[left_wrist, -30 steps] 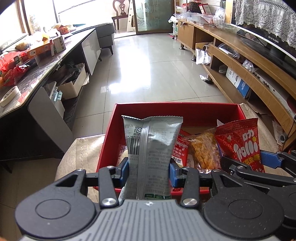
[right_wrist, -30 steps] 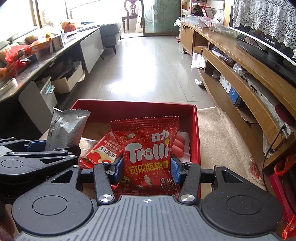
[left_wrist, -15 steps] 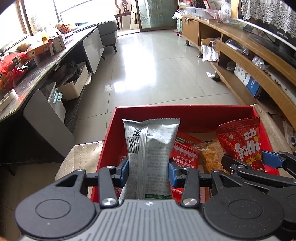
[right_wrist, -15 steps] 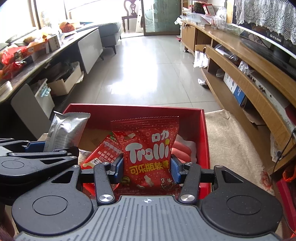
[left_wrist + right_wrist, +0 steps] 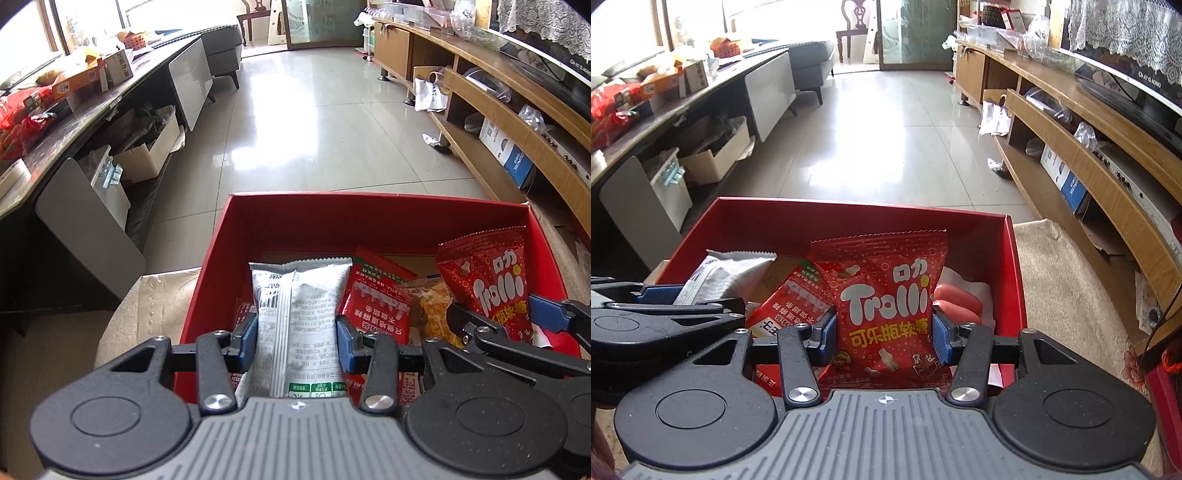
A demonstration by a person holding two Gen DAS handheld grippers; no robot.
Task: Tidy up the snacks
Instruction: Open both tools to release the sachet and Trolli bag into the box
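Note:
A red box (image 5: pixel 369 221) holds several snack packs. My left gripper (image 5: pixel 295 338) is shut on a silver-grey snack packet (image 5: pixel 299 314) and holds it upright inside the box's left part. My right gripper (image 5: pixel 884 332) is shut on a red Trolli gummy bag (image 5: pixel 886 295), upright in the box's right part; the bag also shows in the left wrist view (image 5: pixel 491 284). A red packet with white print (image 5: pixel 376 302) and a clear bag of orange snacks (image 5: pixel 432 306) lie between them. Pink sausages (image 5: pixel 956 299) lie at the right wall.
The box (image 5: pixel 1015 258) sits on a beige mat (image 5: pixel 1071 295). A dark counter with boxes and snacks (image 5: pixel 55 103) runs along the left. A wooden TV shelf (image 5: pixel 1089 147) runs along the right. Tiled floor (image 5: pixel 314 129) lies beyond.
Both grippers have lowered and moved forward with their packs, so the silver packet and the Trolli bag now sit deeper inside the red box. Both grips stay shut.

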